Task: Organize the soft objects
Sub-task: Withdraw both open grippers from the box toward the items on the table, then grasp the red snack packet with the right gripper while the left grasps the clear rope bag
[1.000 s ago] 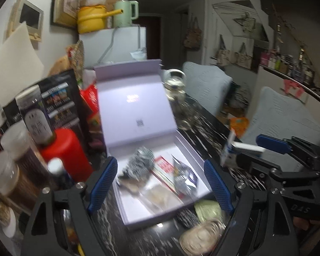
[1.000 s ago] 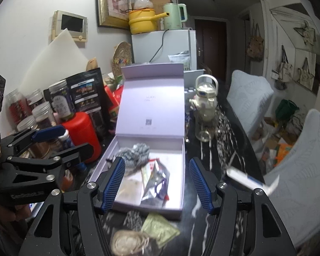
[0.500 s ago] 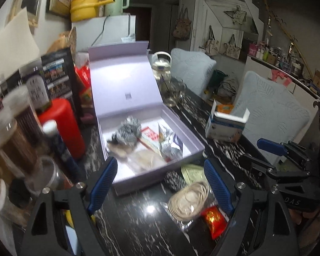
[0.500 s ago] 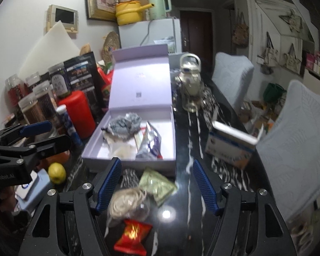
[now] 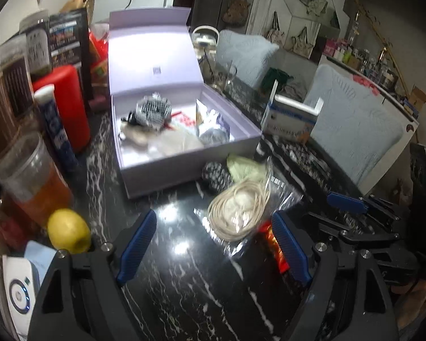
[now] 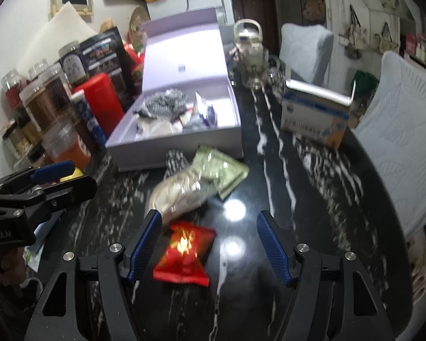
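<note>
An open lavender box (image 5: 190, 164) (image 6: 184, 145) stands on the black marble table, lid up, holding a checkered cloth (image 5: 153, 110) (image 6: 164, 103) and a few packets. In front of it lie a small black-and-white piece (image 5: 217, 174), a green packet (image 5: 245, 166) (image 6: 221, 170), a clear bag of cream cord (image 5: 238, 207) (image 6: 181, 193) and a red packet (image 6: 184, 253). My left gripper (image 5: 213, 245) is open over bare table, just short of the cord bag. My right gripper (image 6: 208, 245) is open, with the red packet lying between its fingers, untouched by the pads.
Jars, a red canister (image 5: 65, 105), a blue tube (image 5: 55, 125) and a lemon (image 5: 68, 230) crowd the left side. A blue-and-white carton (image 6: 312, 119) and a glass teapot (image 6: 248, 56) stand to the right and behind. Grey-cushioned chairs (image 6: 397, 130) line the table's right edge.
Both grippers have come down and tilted toward the table. The box has slid up in both views. The loose items before it, the red packet among them, have come between the fingers.
</note>
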Demonstrator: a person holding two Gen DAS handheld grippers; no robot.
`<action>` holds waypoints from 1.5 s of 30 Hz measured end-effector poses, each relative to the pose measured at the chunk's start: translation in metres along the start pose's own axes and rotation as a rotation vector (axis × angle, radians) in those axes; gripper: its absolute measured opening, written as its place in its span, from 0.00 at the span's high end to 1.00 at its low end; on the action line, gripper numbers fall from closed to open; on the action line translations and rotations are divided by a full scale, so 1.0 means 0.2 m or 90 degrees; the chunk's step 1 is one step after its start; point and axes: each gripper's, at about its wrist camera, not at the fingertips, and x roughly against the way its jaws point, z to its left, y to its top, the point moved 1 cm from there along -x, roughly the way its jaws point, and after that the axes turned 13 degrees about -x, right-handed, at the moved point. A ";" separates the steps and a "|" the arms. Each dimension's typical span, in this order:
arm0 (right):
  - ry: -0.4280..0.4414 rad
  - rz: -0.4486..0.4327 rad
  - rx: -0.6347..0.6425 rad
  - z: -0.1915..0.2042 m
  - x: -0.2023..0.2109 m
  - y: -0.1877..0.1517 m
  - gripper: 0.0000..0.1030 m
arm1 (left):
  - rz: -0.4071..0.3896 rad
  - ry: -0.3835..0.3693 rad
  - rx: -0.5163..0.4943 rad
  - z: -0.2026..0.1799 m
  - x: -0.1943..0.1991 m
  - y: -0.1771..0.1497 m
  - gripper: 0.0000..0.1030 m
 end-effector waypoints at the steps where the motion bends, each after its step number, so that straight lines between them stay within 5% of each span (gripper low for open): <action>1: -0.001 0.008 -0.003 -0.01 -0.02 -0.02 0.32 | 0.007 0.003 0.000 0.00 -0.02 -0.02 0.19; 14: 0.035 0.098 0.006 0.03 -0.23 -0.10 0.33 | 0.055 0.021 0.037 0.04 -0.11 -0.17 0.19; 16: 0.035 0.114 0.008 0.04 -0.27 -0.11 0.40 | 0.058 0.023 0.042 0.04 -0.11 -0.18 0.19; 20: 0.030 0.114 0.030 0.05 -0.28 -0.12 0.63 | 0.057 0.022 0.047 0.05 -0.11 -0.18 0.19; 25: 0.019 0.078 0.039 0.02 -0.24 -0.10 0.65 | 0.044 0.016 0.027 0.04 -0.11 -0.14 0.19; 30: -0.004 0.048 0.012 -0.10 -0.17 -0.07 0.65 | 0.025 -0.048 0.023 0.01 -0.15 -0.08 0.19; 37: -0.016 0.048 -0.035 -0.25 -0.15 -0.08 0.65 | 0.023 -0.099 -0.050 -0.13 -0.25 0.01 0.19; 45: -0.024 0.048 -0.079 -0.38 -0.12 -0.09 0.65 | -0.027 -0.004 -0.175 -0.21 -0.36 0.10 0.19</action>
